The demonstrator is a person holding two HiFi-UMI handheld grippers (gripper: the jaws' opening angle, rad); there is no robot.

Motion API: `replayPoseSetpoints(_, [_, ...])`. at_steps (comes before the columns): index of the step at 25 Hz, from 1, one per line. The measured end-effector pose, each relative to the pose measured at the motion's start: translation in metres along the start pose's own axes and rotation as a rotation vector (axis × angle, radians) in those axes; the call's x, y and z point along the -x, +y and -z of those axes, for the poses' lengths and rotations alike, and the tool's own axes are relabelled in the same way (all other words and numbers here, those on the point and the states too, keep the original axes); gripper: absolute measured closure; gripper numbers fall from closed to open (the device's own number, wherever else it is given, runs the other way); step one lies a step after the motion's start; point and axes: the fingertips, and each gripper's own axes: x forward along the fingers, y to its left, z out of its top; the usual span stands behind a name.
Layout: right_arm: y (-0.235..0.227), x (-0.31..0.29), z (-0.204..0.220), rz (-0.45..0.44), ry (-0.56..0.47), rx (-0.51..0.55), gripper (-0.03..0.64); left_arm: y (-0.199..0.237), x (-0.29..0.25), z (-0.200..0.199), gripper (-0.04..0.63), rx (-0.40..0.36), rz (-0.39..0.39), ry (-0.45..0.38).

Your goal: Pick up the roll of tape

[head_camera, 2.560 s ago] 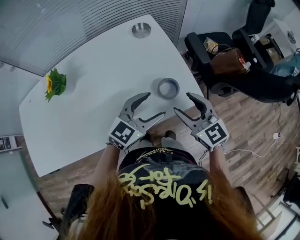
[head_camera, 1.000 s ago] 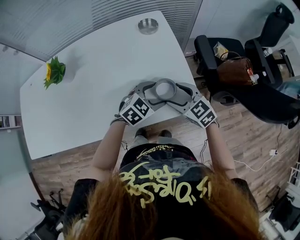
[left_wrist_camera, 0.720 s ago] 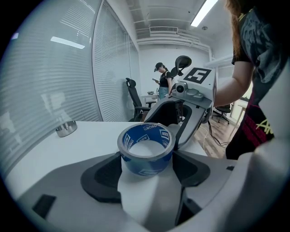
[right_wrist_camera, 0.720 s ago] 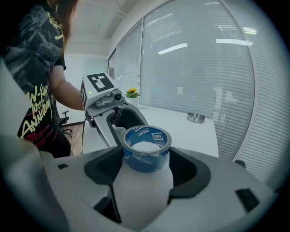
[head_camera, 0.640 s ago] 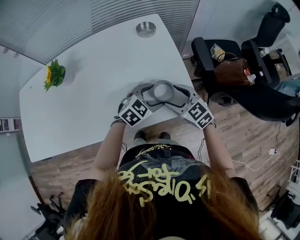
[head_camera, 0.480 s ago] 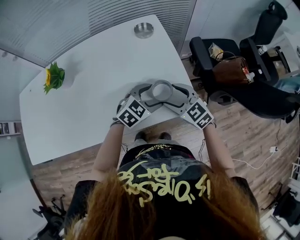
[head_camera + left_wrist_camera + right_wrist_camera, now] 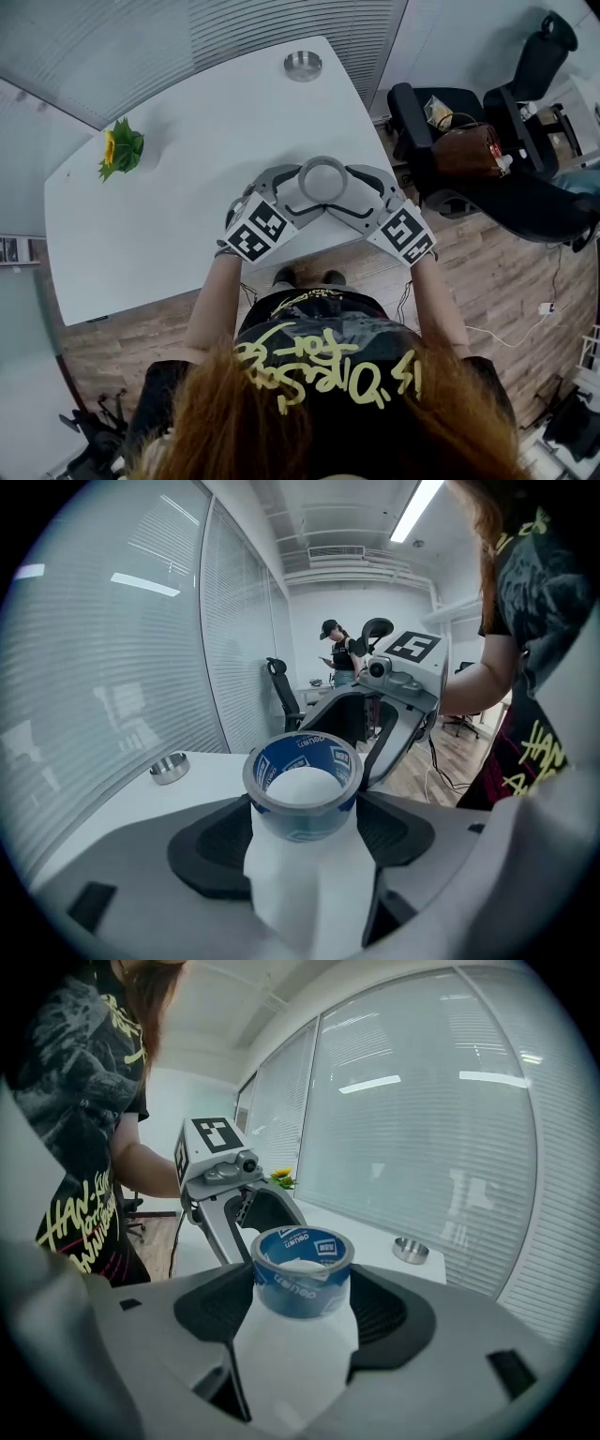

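The left tool (image 7: 302, 187) and right tool (image 7: 348, 187) are each pinching the roll of tape (image 7: 322, 178) between them. They are gripping opposite sides (likely keeping it level).

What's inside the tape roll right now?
White table shows through the hollow roll of tape; nothing sits inside. The left gripper and right gripper clamp its lower sides, hiding them.

A white table (image 7: 178, 216) holds a small metal dish (image 7: 303, 65) well beyond the jaws and a sunflower (image 7: 120, 152) far to their left.
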Motion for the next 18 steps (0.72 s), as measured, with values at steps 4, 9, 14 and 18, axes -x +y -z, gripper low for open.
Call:
replayPoseSetpoints(4, [0.005, 0.000, -0.025, 0.000, -0.044, 0.000, 0.304, 0.005, 0.024, -0.010, 0.250, -0.011, -0.009, -0.004])
replayPoseSetpoints(9, [0.011, -0.006, -0.056, 0.000, -0.086, 0.007, 0.304, 0.014, 0.052, -0.018, 0.251, -0.021, -0.020, -0.021])
replayPoseSetpoints(14, [0.016, -0.006, -0.081, 0.006, -0.121, 0.021, 0.304, 0.019, 0.075, -0.027, 0.252, -0.038, -0.029, -0.037])
replayPoseSetpoints(18, [0.019, -0.002, -0.103, 0.019, -0.137, 0.022, 0.305, 0.021, 0.091, -0.038, 0.252, -0.051, -0.033, -0.066])
